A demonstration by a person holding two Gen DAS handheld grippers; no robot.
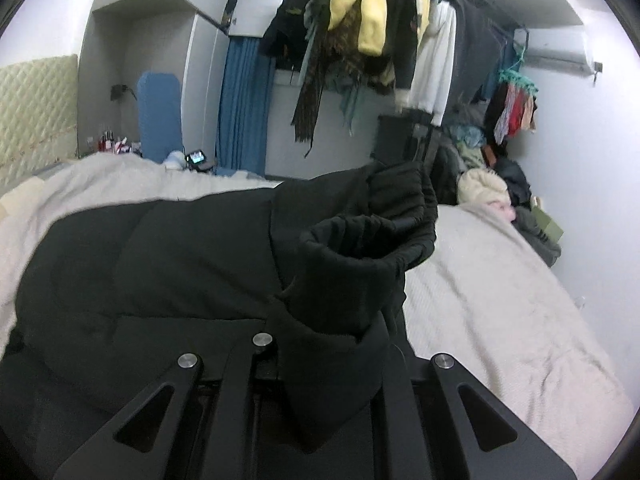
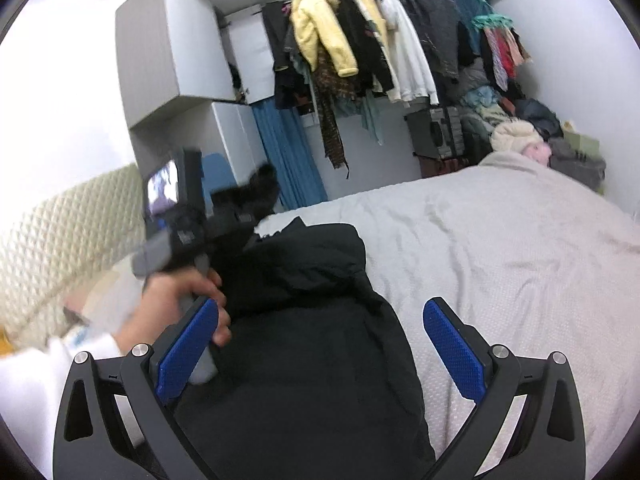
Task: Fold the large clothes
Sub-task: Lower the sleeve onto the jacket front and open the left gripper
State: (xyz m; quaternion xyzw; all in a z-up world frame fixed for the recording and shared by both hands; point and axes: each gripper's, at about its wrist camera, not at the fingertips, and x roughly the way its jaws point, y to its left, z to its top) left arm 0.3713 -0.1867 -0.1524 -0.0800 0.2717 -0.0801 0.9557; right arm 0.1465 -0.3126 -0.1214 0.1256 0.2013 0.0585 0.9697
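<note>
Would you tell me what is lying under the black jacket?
The black jacket lies on the bed's pale blanket, which shows all around it. Whatever sits directly beneath the jacket is covered. The left gripper holds its sleeve raised.

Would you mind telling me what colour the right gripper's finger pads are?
Blue with a fine textured grid, clearest in the right wrist view on the pads.

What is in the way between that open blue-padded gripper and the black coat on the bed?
Nothing visible. The right gripper hangs open directly over the black coat, with only air between; the left hand is off to the side.
</note>
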